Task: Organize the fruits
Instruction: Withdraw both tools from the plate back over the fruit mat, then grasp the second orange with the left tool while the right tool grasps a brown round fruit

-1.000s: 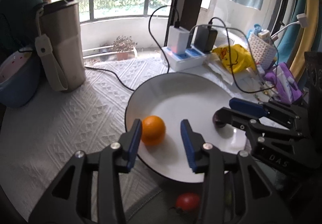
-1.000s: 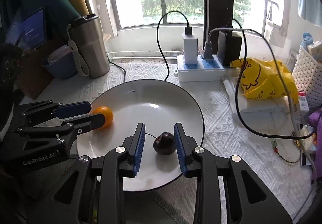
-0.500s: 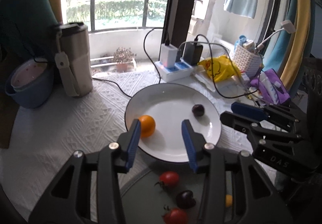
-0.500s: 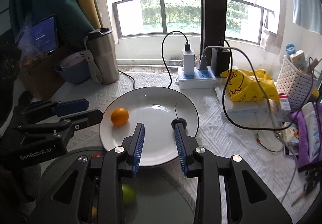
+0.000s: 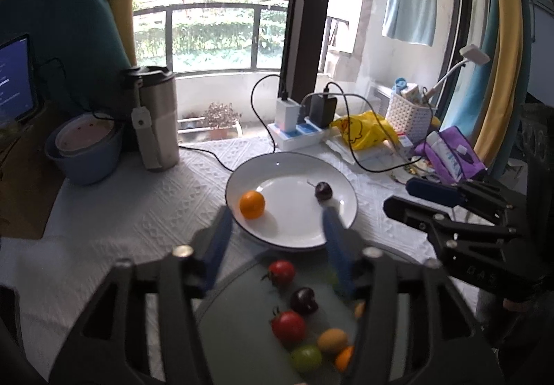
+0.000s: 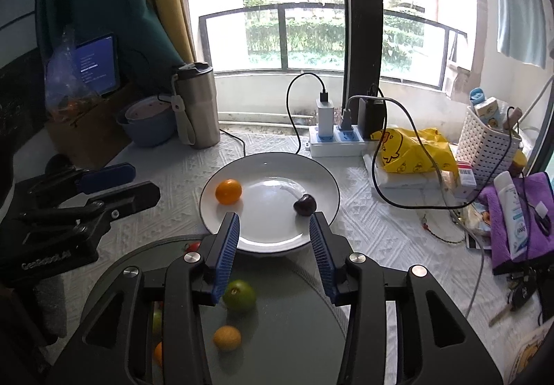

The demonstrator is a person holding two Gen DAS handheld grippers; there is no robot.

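A white plate (image 5: pixel 277 239) (image 6: pixel 322 177) holds a small orange (image 5: pixel 252 204) (image 6: pixel 228 191) on its left and a dark cherry (image 5: pixel 323 191) (image 6: pixel 305 205) on its right. In front of it a grey round tray (image 5: pixel 235 333) (image 6: pixel 294 315) carries red cherry tomatoes (image 5: pixel 288 326), a dark cherry (image 5: pixel 303 301), a green fruit (image 6: pixel 239 295) and small orange fruits (image 6: pixel 226 338). My left gripper (image 5: pixel 277 246) is open and empty above the tray's far edge. My right gripper (image 6: pixel 273 246) is open and empty, also over the tray's far edge.
A steel tumbler (image 5: pixel 154 122) and a blue bowl (image 5: pixel 85 153) stand at the back left. A power strip with chargers and cables (image 6: pixel 336 139), a yellow bag (image 6: pixel 412 149), a white basket (image 6: pixel 488 146) and purple items (image 5: pixel 450 156) crowd the right side.
Both grippers have pulled back and up from the plate to above the grey tray. The right gripper's jaws have opened wider, leaving the cherry on the plate.
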